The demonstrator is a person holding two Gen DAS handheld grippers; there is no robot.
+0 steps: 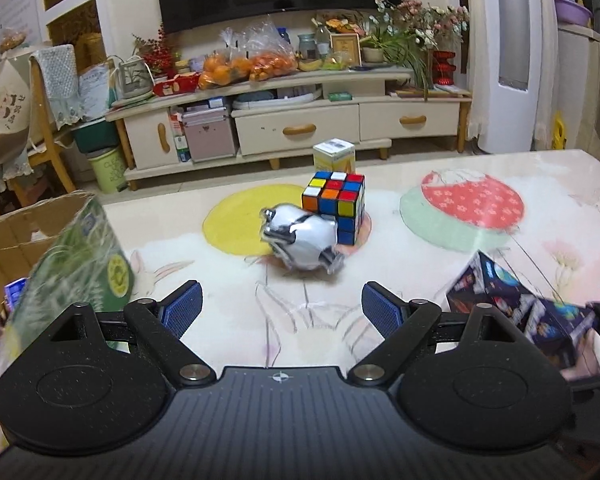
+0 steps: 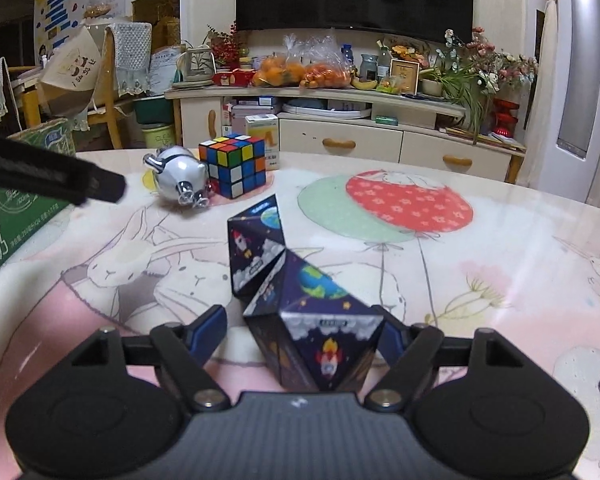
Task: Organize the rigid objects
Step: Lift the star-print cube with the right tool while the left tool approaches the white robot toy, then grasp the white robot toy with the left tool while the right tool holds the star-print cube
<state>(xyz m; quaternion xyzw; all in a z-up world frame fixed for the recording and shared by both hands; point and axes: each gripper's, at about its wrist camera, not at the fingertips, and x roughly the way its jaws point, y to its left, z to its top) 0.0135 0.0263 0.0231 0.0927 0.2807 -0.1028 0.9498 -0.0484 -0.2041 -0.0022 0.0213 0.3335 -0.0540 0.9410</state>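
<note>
A dark space-print folding puzzle rests on the tablecloth between the jaws of my right gripper. Its left pad stands clear of the puzzle with a gap showing, so that gripper is open. In the left wrist view the same puzzle sits at the right. My left gripper is open over bare cloth with nothing between its pads. Ahead of it a silver piggy bank lies on its side against a Rubik's cube. A small yellow box stands behind the cube.
A green milk carton and an open cardboard box stand at the table's left edge. The table has a cartoon cloth. Beyond its far edge are a TV cabinet and a chair.
</note>
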